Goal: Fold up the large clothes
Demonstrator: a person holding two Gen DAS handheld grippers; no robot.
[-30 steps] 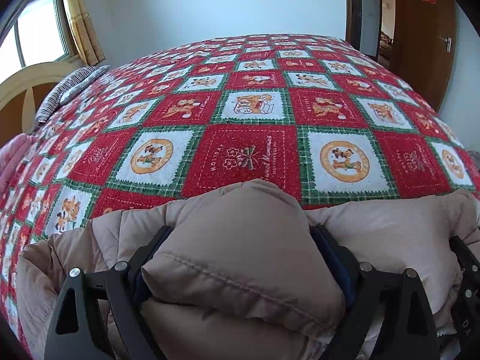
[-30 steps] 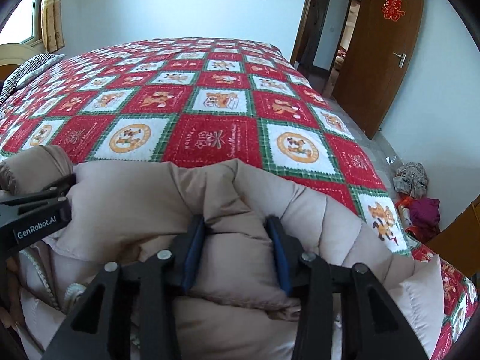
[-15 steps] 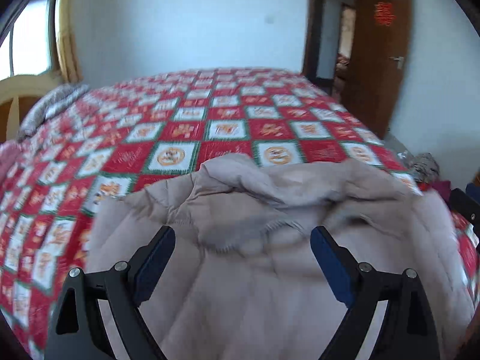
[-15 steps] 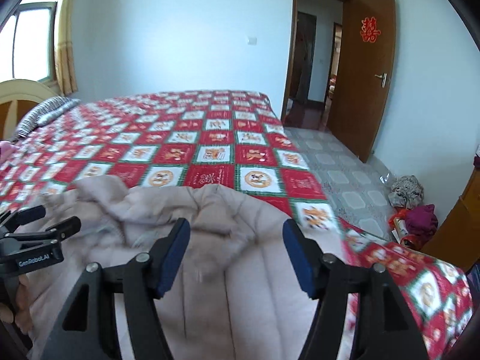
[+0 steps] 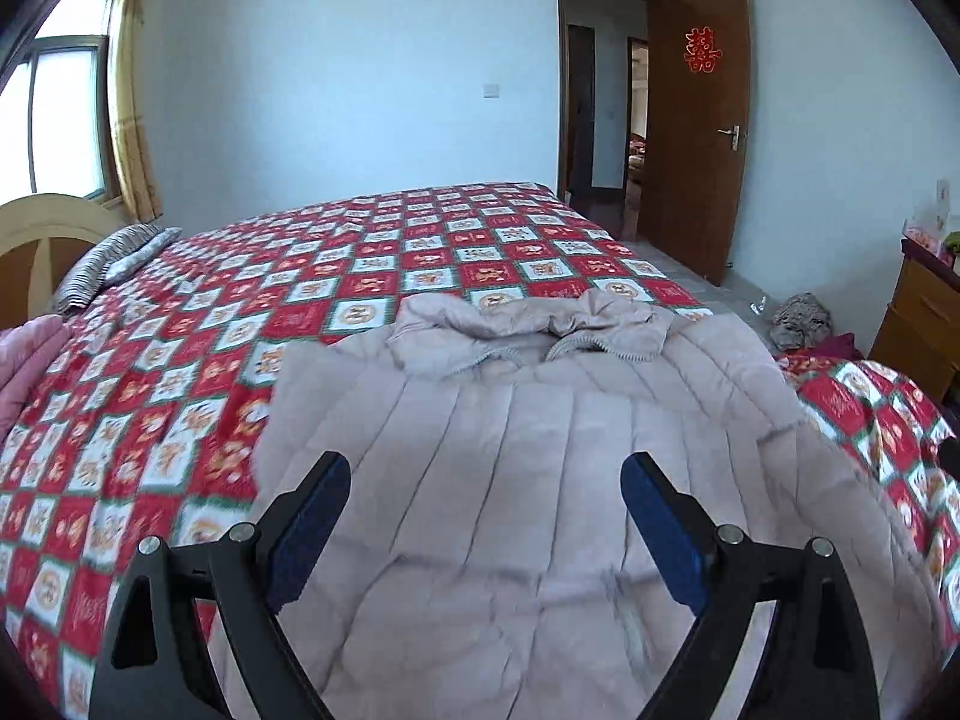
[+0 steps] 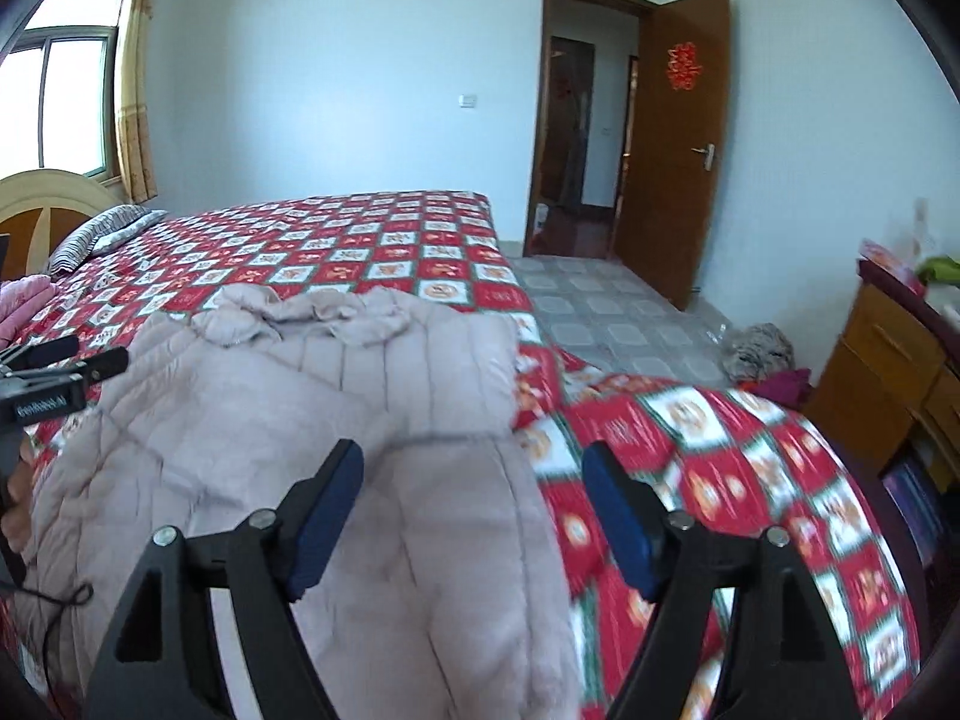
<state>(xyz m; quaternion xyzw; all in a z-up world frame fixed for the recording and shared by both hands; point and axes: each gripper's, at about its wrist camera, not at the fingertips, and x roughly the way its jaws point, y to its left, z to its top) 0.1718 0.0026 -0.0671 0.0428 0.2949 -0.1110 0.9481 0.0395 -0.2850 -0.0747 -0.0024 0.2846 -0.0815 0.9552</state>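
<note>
A: While both cameras look down the bed, the beige quilted coat (image 5: pixel 540 480) lies spread flat on the red-and-white checked quilt (image 5: pixel 180 420), collar end bunched at 12 o'clock in the left wrist view.

B: Left gripper (image 5: pixel 486 522) state?

A: Released. Jaws stand wide, blue pads well apart above the coat's back panel. No fabric pinched between them.

B: Right gripper (image 6: pixel 474 516)?

A: Jaws opening. Coat's right edge sits under the left pad; the right pad hangs over bare quilt. Neither pad presses on cloth, so nothing is grasped.

B: Coat position in the right view?

A: Fills 7 to 11 o'clock; the coat (image 6: pixel 300 420) runs up to the crumpled collar at about 11. Its side edge is straight, running from 12 down to 6 at the middle of the frame.

B: Other gripper visible there?

A: Yes, the left gripper's body (image 6: pixel 42 384) shows at 9 o'clock, over the coat's far side. Fingertips partly cut off there.

B: Surroundings?

A: Striped pillow (image 5: pixel 108 264) at 10 o'clock by the headboard (image 5: pixel 36 240). Pink fabric (image 5: pixel 24 366) at 9 o'clock. Open brown door (image 5: pixel 696 120) at 1 o'clock, wooden cabinet (image 6: pixel 888 372) at 3, a heap of clothes (image 6: pixel 762 354) on the tiled floor beside it.
</note>
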